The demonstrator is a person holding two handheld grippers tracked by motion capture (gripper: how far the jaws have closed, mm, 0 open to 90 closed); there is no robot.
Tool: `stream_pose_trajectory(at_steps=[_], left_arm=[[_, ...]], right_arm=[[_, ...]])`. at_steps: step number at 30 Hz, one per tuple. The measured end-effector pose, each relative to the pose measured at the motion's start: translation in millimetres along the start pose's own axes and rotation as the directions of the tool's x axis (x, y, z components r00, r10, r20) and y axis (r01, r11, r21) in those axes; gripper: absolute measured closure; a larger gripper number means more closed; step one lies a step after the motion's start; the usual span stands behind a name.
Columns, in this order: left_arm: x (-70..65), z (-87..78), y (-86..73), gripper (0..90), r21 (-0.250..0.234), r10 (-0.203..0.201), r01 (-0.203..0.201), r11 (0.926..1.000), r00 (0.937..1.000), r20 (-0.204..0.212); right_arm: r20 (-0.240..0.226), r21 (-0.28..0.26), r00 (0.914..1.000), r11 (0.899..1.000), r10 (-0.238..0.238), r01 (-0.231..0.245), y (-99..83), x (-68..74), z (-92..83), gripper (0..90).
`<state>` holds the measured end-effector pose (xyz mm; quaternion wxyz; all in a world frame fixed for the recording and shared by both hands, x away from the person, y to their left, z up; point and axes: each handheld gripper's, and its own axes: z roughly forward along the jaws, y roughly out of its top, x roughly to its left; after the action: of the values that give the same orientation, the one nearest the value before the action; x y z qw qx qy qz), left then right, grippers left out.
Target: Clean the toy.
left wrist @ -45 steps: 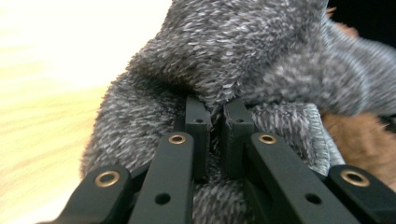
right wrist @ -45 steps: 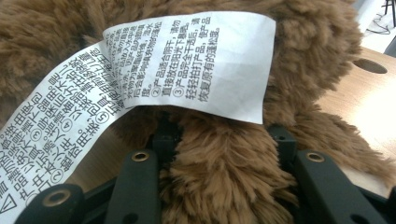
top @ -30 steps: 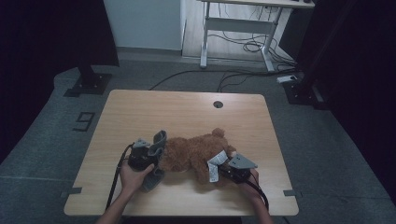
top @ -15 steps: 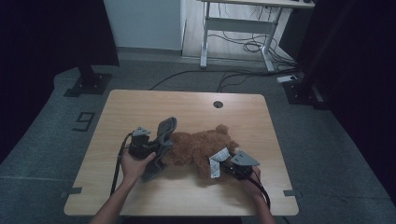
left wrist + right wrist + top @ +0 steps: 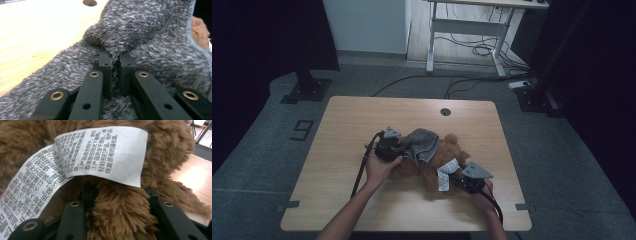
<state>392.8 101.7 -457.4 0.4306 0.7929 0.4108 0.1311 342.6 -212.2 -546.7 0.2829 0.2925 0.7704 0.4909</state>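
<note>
A recording lab or studio: a lone wooden desk [image 5: 362, 125] on grey carpet [image 5: 272, 145], black curtains [image 5: 257, 45] on both sides, stand bases [image 5: 307, 90], loose cables [image 5: 472, 50] under a second desk [image 5: 472, 15], a taped "9" [image 5: 302, 130] on the floor
</note>
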Motion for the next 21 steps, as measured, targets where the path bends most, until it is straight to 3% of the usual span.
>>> stream_pose_trajectory(at_steps=[6,10,14,16,19,21], left_arm=[[-7.4,-9.9,-24.0,83.8,-0.037,0.03,-0.03,0.9989,0.9995,-0.006],[-13.7,-19.9,-40.5,83.9,-0.061,0.049,-0.049,0.9969,0.9988,-0.006],[-12.4,-24.6,-51.1,84.0,-0.08,0.035,-0.033,0.9962,0.9993,0.016],[-12.2,-26.0,-54.3,84.0,-0.087,0.03,-0.028,0.9958,0.9993,0.023],[-12.5,-27.0,-57.5,84.0,-0.095,0.029,-0.026,0.9951,0.9992,0.029],[-12.9,-27.5,-59.2,84.1,-0.099,0.027,-0.024,0.9948,0.9991,0.033]], right_arm=[[-0.012,0.009,0.9999,1.0,0.002,-0.002,1.3,1.4,-1.9,51.9],[-0.055,0.03,0.9981,0.999,0.027,-0.025,1.1,1.2,-10.0,38.8],[-0.081,0.019,0.9893,0.993,0.121,-0.12,-1.4,-7.7,-27.3,28.9],[-0.091,-0.023,0.9806,0.984,0.174,-0.177,-0.1,-13.1,-38.3,28.9],[-0.115,-0.073,0.9673,0.969,0.226,-0.235,5.7,-18.5,-49.1,28.4],[-0.131,-0.068,0.9627,0.967,0.237,-0.247,11.9,-18.4,-49.6,26.3]])
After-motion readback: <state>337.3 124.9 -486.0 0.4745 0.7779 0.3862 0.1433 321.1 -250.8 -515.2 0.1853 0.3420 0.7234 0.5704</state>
